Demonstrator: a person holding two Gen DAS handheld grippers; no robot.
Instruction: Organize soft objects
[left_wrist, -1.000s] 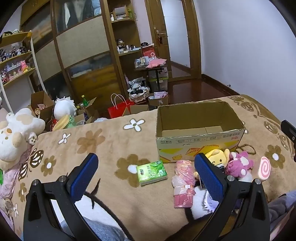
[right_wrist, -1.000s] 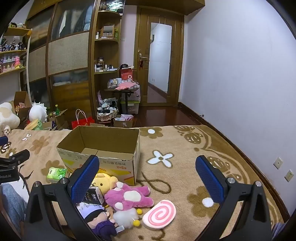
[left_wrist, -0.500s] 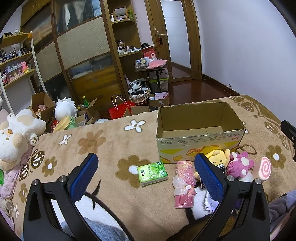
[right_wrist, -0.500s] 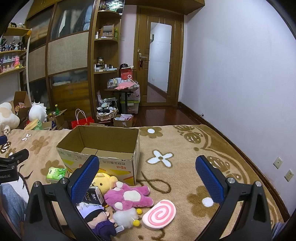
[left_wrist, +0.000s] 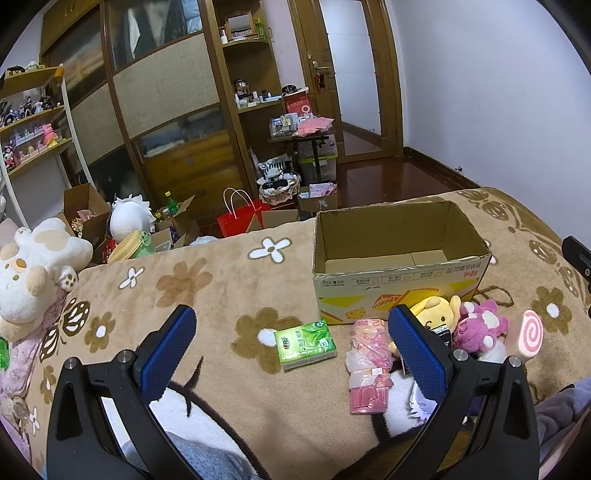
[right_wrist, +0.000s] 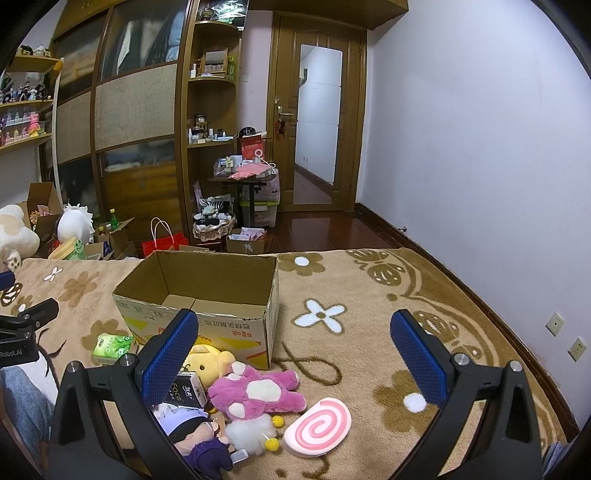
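Both tools hover above the flowered tan plush blanket (left_wrist: 221, 295) with nothing in them: the left hand-held gripper (left_wrist: 291, 347) has its blue pads spread wide, and the right hand-held gripper (right_wrist: 291, 350) is spread just as wide. The open brown cardboard box (right_wrist: 207, 291) stands empty on the blanket. Along its near wall lie the soft things: a green tissue pack (left_wrist: 305, 344), a pink plastic-wrapped bundle (left_wrist: 369, 363), a yellow plush dog (right_wrist: 208, 365), a magenta plush bear (right_wrist: 255, 391), a pink-and-white swirl cushion (right_wrist: 318, 426) and a purple-haired doll (right_wrist: 195, 439) (partly hidden behind the right tool's frame, so its exact pose is unclear).

The step in hand looks like the first pick. The magenta plush bear lies on top and near the right tool, so it seems the easiest start: come down with the pads either side of its torso, squeeze the bulk, not a limb, then lift clear of the box rim before letting go. A small dark carton (right_wrist: 184, 393) lies just beside the dog; avoid catching it.
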